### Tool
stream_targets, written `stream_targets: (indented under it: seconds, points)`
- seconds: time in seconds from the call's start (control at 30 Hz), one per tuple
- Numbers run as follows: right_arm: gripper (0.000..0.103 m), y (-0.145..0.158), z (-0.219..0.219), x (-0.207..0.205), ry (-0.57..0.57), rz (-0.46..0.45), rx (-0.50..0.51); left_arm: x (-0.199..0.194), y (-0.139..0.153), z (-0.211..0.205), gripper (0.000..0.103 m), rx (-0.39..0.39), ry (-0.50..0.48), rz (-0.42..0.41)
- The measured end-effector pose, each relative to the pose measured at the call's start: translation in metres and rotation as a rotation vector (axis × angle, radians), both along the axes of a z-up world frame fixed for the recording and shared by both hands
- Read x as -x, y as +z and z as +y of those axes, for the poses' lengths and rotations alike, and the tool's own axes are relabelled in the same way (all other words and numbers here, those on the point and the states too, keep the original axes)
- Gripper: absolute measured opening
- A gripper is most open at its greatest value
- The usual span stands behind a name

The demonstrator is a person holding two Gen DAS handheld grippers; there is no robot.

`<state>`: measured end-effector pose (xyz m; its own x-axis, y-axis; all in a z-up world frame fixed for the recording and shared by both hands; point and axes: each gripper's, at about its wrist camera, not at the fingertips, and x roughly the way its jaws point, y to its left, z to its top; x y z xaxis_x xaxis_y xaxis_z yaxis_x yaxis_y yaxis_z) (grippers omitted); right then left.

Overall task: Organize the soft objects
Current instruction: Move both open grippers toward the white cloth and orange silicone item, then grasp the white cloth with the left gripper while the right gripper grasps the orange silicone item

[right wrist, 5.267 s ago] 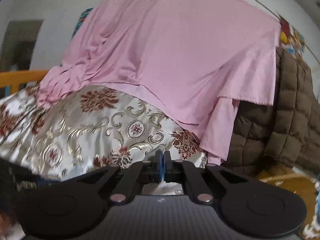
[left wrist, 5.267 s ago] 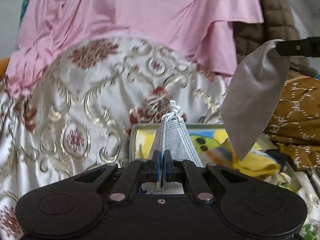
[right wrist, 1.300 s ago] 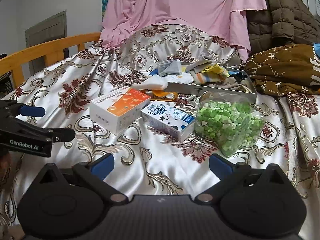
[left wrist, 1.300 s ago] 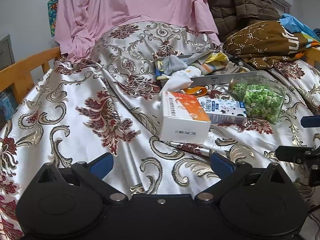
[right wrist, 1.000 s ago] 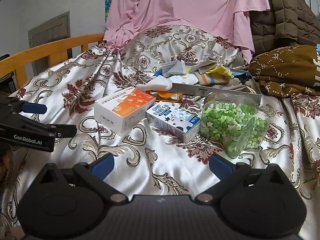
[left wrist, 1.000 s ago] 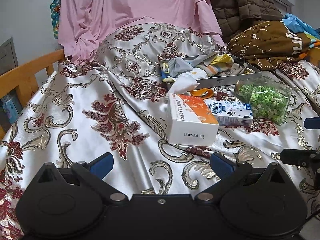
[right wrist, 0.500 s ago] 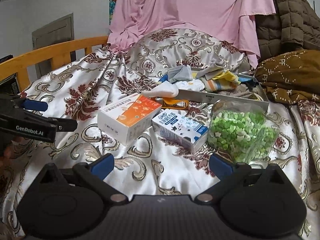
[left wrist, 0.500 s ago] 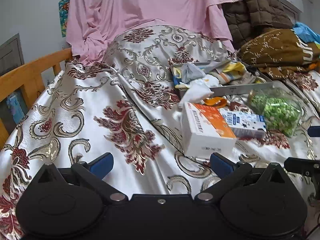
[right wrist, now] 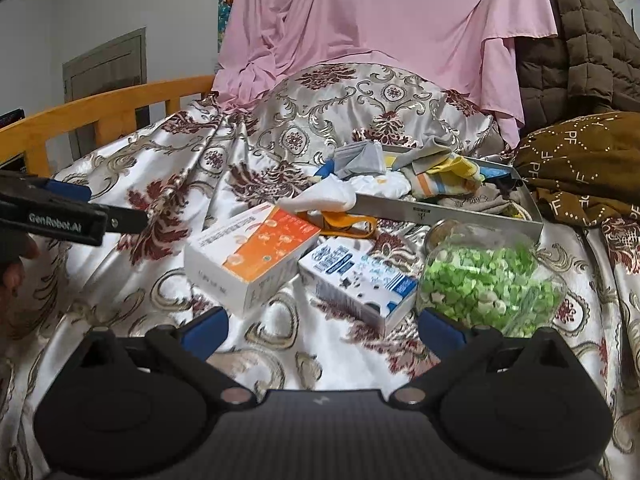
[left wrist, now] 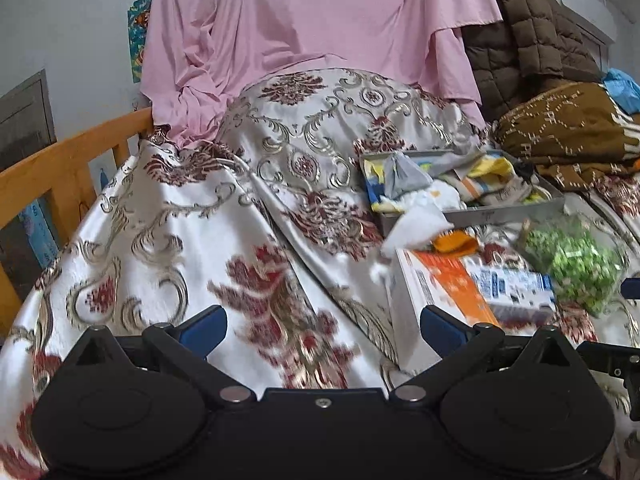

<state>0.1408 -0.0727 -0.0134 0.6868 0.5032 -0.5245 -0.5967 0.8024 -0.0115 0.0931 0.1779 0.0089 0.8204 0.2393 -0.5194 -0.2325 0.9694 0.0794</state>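
So both hand-held grippers, left [left wrist: 322, 326] and right [right wrist: 322, 330], hang over the bed with jaws wide and empty. Most soft stuff sits in the tray [right wrist: 460, 214]; a white cloth [right wrist: 324, 196] droops over its front edge beside the orange box [right wrist: 256, 252]. Looks like between picks. Next, I'd reach for that cloth and tuck it in.

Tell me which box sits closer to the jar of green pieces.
The blue-and-white box, lying right beside the jar; the orange-and-white box lies on its far side.
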Motion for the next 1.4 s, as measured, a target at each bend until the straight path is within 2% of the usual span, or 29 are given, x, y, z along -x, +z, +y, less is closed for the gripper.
stream_targets:
  seconds: [0.2,0.37,0.57,0.7,0.83,1.1,1.2,1.4]
  points:
    - [0.103,0.011,0.013,-0.032,0.007,-0.018,-0.01,-0.03,0.014,0.018,0.102,0.002,-0.002,0.0]
    - [0.103,0.019,0.026,-0.067,0.047,-0.061,0.02,-0.059,0.021,0.034,0.102,0.015,-0.002,0.008]
    - [0.103,0.015,0.038,-0.113,0.077,-0.073,0.06,-0.094,0.015,0.039,0.102,-0.002,-0.027,0.022]
    - [0.103,0.009,0.044,-0.133,0.1,-0.091,0.103,-0.114,0.003,0.039,0.102,0.013,-0.047,0.04]
    - [0.103,0.004,0.049,-0.147,0.119,-0.097,0.118,-0.132,-0.009,0.043,0.102,0.062,-0.047,0.056]
    - [0.103,-0.001,0.055,-0.171,0.122,-0.104,0.157,-0.166,-0.027,0.052,0.102,0.242,-0.054,0.045]
    - [0.103,-0.002,0.056,-0.179,0.133,-0.088,0.197,-0.182,-0.035,0.047,0.102,0.291,-0.082,0.046]
    - [0.103,-0.003,0.065,-0.198,0.205,-0.027,0.273,-0.22,-0.046,0.034,0.102,0.344,-0.17,0.08]
